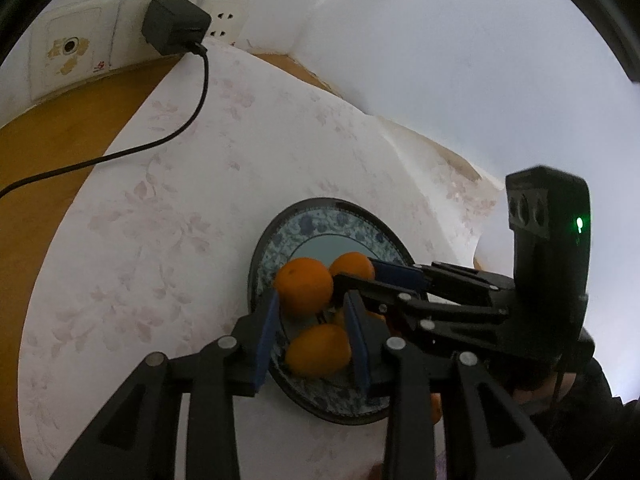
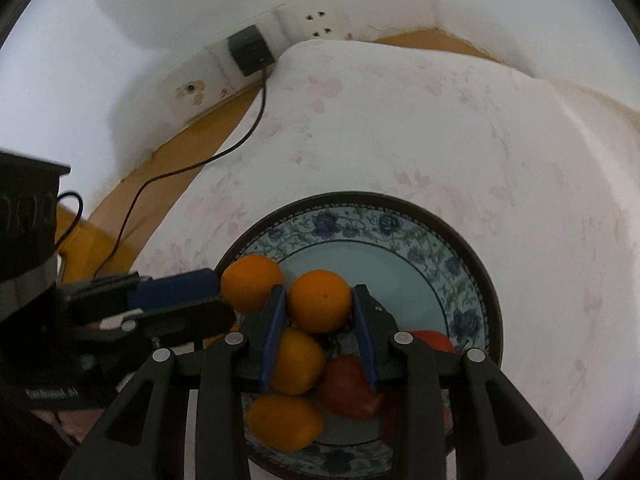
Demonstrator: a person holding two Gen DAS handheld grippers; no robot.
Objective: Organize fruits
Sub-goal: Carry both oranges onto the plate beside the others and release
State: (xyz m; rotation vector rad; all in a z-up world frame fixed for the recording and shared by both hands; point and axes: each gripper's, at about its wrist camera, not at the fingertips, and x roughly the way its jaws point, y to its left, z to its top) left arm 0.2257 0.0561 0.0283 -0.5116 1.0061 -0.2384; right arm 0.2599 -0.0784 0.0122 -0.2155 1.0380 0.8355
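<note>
Two red round fruits [image 2: 352, 384] sit half hidden behind your right gripper [image 2: 320, 308], clamped on a round orange [image 2: 320, 300]; your left gripper [image 1: 310, 300] clamps another orange [image 1: 304, 286] above the blue-patterned plate [image 2: 460, 264].

Before you: blue-patterned plate [image 1: 320, 216] of oranges [image 1: 305, 286] on floral cloth [image 1: 160, 208]; your left gripper [image 1: 312, 332] straddles one, your right gripper [image 1: 360, 280] alongside.

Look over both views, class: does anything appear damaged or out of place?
Yes. The wall plate left of the black charger is damaged, with brown patches where its surface has chipped away. The oranges lie on the plate.
</note>
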